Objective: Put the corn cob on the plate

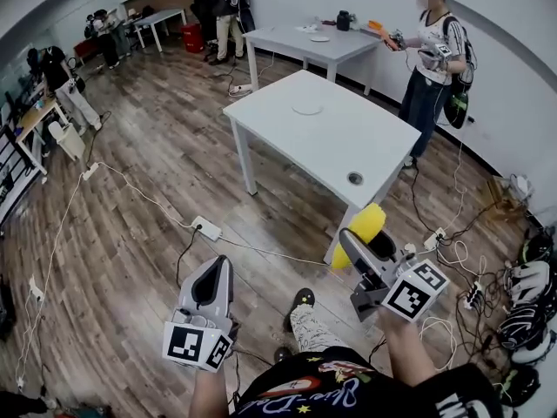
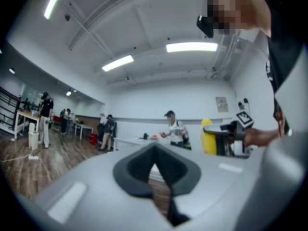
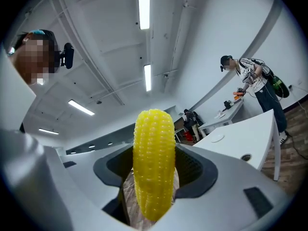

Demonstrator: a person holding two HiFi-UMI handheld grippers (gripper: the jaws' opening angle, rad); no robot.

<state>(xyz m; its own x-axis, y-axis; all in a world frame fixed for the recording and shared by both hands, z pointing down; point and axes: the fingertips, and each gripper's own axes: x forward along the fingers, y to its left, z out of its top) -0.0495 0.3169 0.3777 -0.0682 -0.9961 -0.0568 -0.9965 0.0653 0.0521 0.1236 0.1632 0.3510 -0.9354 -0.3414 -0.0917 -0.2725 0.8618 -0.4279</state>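
Note:
My right gripper (image 1: 364, 246) is shut on a yellow corn cob (image 1: 360, 232), held in the air near the white table's near corner. In the right gripper view the corn cob (image 3: 153, 163) stands upright between the jaws and fills the centre. A small white plate (image 1: 307, 108) lies on the far part of the white table (image 1: 348, 146); the plate (image 3: 217, 138) shows small and far off in the right gripper view. My left gripper (image 1: 209, 290) is shut and empty, held low over the floor. Its closed jaws (image 2: 156, 177) point across the room.
A round grommet hole (image 1: 354, 178) sits in the table near its front edge. A person (image 1: 432, 55) stands at the table's far right beside a second table (image 1: 309, 40). Cables and power strips (image 1: 207, 228) run over the wooden floor. Bags and gear (image 1: 526, 303) pile at the right.

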